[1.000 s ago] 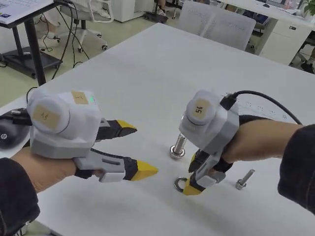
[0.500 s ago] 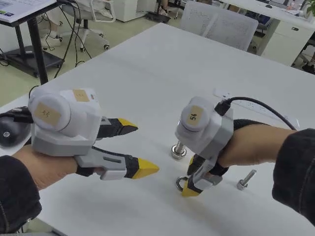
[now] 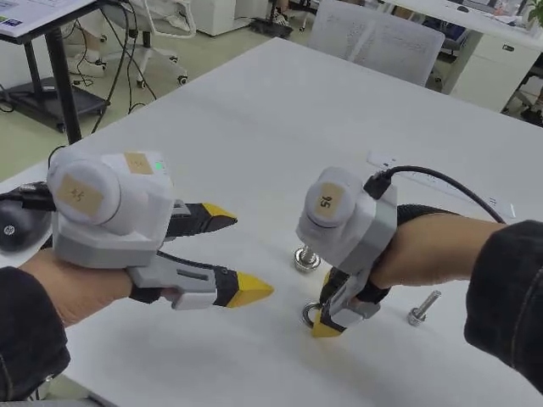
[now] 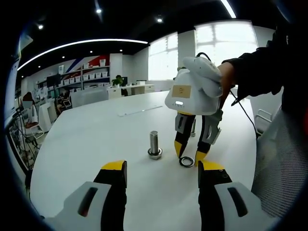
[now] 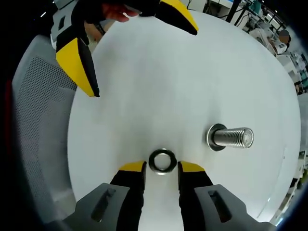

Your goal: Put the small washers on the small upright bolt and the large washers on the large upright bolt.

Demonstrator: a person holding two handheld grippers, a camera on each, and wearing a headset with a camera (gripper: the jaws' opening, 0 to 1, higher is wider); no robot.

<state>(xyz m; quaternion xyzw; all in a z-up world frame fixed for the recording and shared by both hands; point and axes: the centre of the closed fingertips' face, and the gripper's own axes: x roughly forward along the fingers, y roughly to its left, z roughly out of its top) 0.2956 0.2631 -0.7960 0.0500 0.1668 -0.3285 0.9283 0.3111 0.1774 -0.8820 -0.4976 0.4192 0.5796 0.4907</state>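
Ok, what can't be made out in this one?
Head view: right gripper covers most of the large bolt and half the washer.
Right gripper view: whether the jaws touch the washer is too close to tell.
Left gripper view: small bolt partly behind the right gripper.

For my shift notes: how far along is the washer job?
Nothing looks finished: I can't make out a washer threaded on the large bolt. In hand: right gripper straddles one washer lying on the table. Remaining: lifting it onto a bolt; left gripper idle, open.
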